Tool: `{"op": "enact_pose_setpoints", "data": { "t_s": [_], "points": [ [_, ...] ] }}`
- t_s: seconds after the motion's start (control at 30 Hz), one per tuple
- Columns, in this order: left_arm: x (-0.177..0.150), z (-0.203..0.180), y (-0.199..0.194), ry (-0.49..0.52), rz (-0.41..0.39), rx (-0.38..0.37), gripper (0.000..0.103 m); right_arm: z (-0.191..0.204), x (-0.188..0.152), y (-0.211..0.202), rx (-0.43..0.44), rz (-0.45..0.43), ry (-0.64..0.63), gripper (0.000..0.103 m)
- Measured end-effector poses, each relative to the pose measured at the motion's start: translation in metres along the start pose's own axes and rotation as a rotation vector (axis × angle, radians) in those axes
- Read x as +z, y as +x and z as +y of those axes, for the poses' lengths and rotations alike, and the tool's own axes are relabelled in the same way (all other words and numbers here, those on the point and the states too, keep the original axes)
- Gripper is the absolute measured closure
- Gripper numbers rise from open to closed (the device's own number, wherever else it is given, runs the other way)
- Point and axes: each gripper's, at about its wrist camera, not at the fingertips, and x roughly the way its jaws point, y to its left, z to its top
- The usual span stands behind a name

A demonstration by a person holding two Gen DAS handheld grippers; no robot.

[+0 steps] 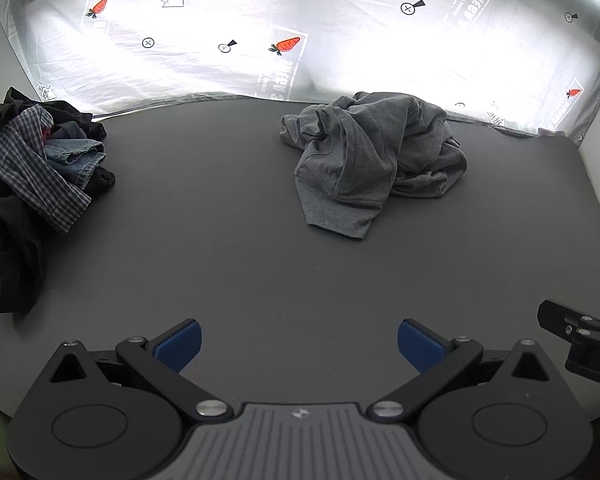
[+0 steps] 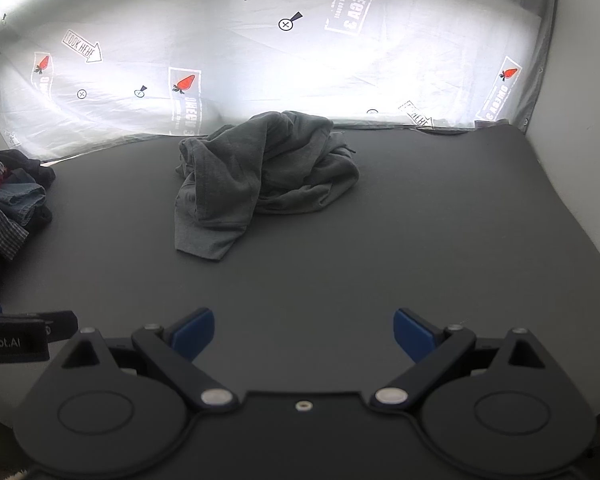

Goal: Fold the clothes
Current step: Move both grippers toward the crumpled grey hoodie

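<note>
A crumpled grey T-shirt (image 1: 374,164) lies in a heap toward the back of the dark grey table (image 1: 228,248); it also shows in the right wrist view (image 2: 260,176). My left gripper (image 1: 299,344) is open and empty, low over the table's front, well short of the shirt. My right gripper (image 2: 304,334) is open and empty too, beside the left one, also well short of the shirt. Part of the right gripper shows at the right edge of the left wrist view (image 1: 580,336).
A pile of other clothes (image 1: 32,168), with a checked shirt, denim and black garments, sits at the table's left edge, also in the right wrist view (image 2: 8,204). A white printed backdrop sheet (image 1: 300,32) hangs behind the table. A white wall borders the right side.
</note>
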Motion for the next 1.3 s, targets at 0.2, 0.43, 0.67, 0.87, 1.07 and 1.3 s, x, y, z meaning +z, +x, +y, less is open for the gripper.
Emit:
{"op": "enact_pose_setpoints", "data": {
  "t_s": [0.2, 0.43, 0.67, 0.87, 1.07, 1.3],
  "points": [
    [0.003, 0.001, 0.003, -0.003, 0.020, 0.006, 0.000, 0.002, -0.001, -0.001, -0.008, -0.007, -0.010, 0.006],
    [0.007, 0.001, 0.004, 0.009, -0.007, 0.014, 0.000, -0.004, 0.012, 0.009, -0.011, 0.009, -0.011, 0.006],
    [0.010, -0.003, 0.010, 0.016, -0.002, 0.008, 0.000, -0.007, 0.016, 0.016, -0.011, 0.015, -0.010, 0.006],
    [0.013, -0.006, 0.012, 0.017, 0.000, 0.011, 0.000, -0.006, 0.016, 0.019, -0.011, 0.022, -0.011, 0.006],
    [0.014, -0.007, 0.014, 0.019, 0.010, 0.010, 0.000, -0.008, 0.017, 0.020, -0.014, 0.026, -0.004, 0.006],
    [0.015, -0.008, 0.016, 0.022, 0.017, 0.004, 0.000, -0.006, 0.014, 0.022, -0.010, 0.037, -0.005, 0.006]
  ]
}}
